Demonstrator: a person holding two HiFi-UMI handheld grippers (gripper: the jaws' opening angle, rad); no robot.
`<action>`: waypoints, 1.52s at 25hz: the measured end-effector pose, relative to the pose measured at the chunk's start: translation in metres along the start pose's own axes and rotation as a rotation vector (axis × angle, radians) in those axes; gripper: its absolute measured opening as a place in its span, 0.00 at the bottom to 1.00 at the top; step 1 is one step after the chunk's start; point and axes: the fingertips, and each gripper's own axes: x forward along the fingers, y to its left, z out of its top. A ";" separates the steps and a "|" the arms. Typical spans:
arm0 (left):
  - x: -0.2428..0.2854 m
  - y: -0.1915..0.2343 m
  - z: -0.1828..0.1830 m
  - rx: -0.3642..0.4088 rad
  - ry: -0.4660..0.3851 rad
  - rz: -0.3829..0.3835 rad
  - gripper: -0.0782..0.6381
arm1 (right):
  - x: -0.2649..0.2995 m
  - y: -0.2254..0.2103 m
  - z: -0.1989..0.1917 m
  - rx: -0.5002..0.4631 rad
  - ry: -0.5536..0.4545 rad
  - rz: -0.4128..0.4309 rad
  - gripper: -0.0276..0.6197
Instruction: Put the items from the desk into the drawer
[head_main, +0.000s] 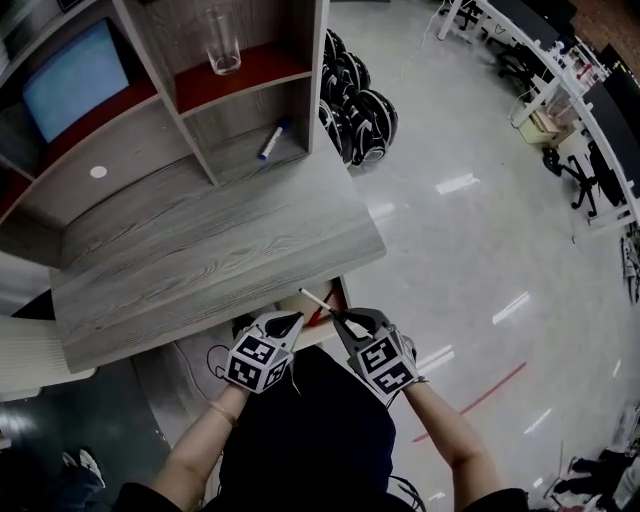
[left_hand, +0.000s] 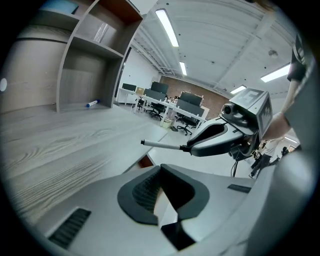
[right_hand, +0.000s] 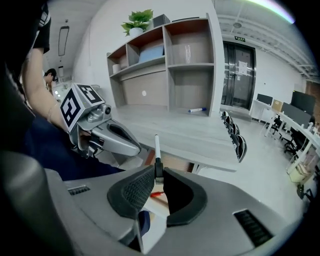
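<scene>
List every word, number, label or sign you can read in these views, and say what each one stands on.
No text here is legible.
Green sign above the metal doors: too small to read.
Paper notice on those doors: print blurred.
Marker cubes: black-and-white square patterns only, no letters or digits.
White pen: no print can be made out.
</scene>
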 end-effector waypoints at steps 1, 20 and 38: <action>0.001 -0.001 -0.005 0.001 0.007 -0.003 0.15 | 0.001 0.001 -0.006 0.004 0.009 0.002 0.14; 0.011 0.034 -0.069 -0.122 0.118 0.100 0.15 | 0.092 0.015 -0.074 0.208 0.085 -0.035 0.14; -0.024 0.064 -0.079 -0.238 0.072 0.212 0.15 | 0.164 0.033 -0.062 0.316 0.098 -0.088 0.14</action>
